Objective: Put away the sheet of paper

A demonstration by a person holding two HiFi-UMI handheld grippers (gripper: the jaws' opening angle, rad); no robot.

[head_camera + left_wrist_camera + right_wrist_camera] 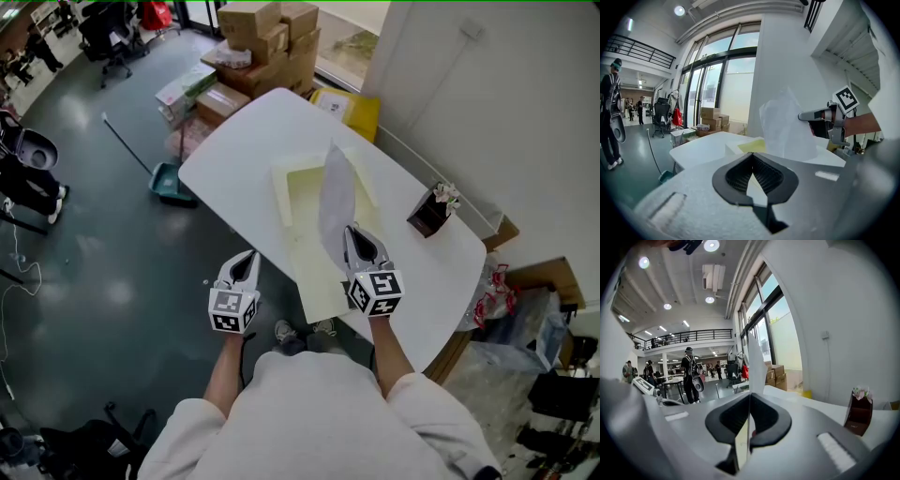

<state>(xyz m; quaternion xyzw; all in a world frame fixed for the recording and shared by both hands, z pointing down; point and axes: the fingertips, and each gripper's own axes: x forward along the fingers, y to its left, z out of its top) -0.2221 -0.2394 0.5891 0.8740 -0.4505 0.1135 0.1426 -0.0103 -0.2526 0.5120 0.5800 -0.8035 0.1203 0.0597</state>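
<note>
- Your right gripper (pixel 351 231) is clenched on the sheet of paper (pixel 336 192), which stands upright over the yellow folder (pixel 309 239) mid-worktop (pixel 248 141).
- Your left gripper (pixel 248 256): clenched, empty, off the near-left edge.
- Brown holder (pixel 430 213) at the right edge.

Left claw (pixel 249 256), right claw (pixel 352 233), both closed
</note>
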